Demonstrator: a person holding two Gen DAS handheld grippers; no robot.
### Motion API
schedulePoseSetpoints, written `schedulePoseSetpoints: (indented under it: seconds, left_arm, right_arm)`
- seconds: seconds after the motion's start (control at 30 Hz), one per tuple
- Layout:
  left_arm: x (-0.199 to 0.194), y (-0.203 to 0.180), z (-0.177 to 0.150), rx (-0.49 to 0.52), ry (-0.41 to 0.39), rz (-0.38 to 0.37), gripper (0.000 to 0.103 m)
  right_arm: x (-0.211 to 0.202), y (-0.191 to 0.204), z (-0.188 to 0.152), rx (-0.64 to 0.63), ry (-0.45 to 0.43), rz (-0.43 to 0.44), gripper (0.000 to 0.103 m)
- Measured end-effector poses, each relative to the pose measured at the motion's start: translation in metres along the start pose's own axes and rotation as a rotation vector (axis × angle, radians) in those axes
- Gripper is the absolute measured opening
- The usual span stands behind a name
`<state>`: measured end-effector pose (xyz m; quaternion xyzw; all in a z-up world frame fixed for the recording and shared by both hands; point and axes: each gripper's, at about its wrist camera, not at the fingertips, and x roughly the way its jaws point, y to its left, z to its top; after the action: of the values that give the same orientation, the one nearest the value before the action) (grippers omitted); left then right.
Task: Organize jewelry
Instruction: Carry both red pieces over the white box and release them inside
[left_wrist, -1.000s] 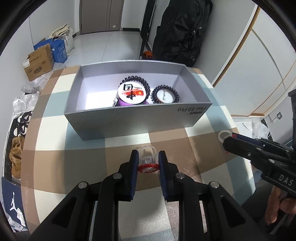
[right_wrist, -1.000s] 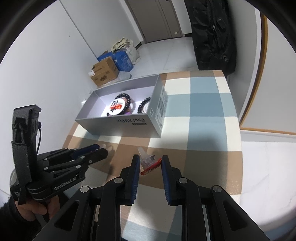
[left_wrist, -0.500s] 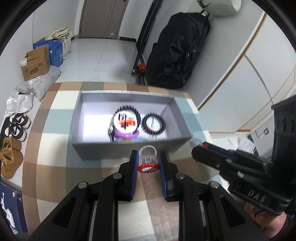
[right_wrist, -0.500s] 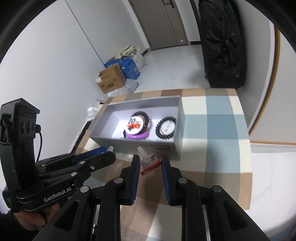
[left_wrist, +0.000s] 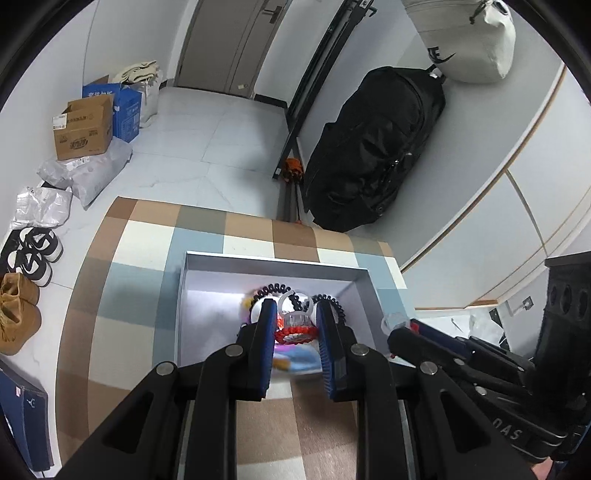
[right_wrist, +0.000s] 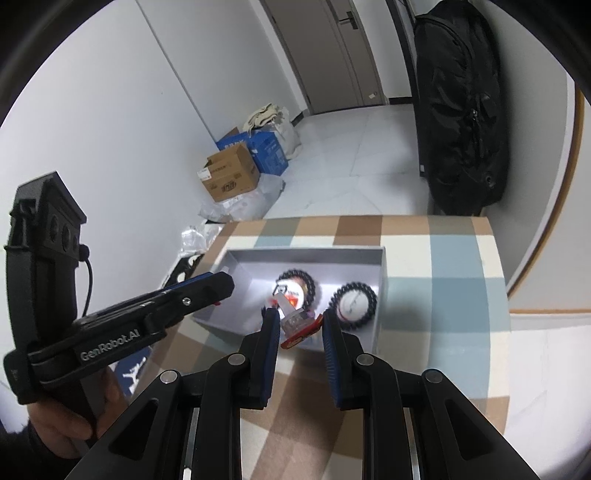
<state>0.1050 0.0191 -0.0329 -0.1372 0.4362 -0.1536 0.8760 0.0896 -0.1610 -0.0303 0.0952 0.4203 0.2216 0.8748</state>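
Note:
My left gripper is shut on a clear ring with a red beaded base and holds it in the air over the open grey box. My right gripper is shut on a similar clear ring with a red base, also above the box. Inside the box lie a black bead bracelet around a round white tin and a second black bead bracelet. The left gripper shows in the right wrist view. The right gripper shows in the left wrist view.
The box sits on a checked brown, blue and white tablecloth. Beyond the table are a black bag, cardboard boxes and shoes on the floor. A wall and cabinet stand to the right.
Both grippers have lifted well above the table with their rings and moved forward over the box. The box now looks smaller and lower in both views.

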Motion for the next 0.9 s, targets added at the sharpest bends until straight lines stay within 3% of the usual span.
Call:
schedulePoseSetpoints:
  seconds: [0.9]
  left_arm:
    - [0.034,0.015,0.017,-0.033,0.072,0.032,0.017]
  right_arm:
    - [0.048,-0.026,0.027,0.1,0.052,0.061,0.022]
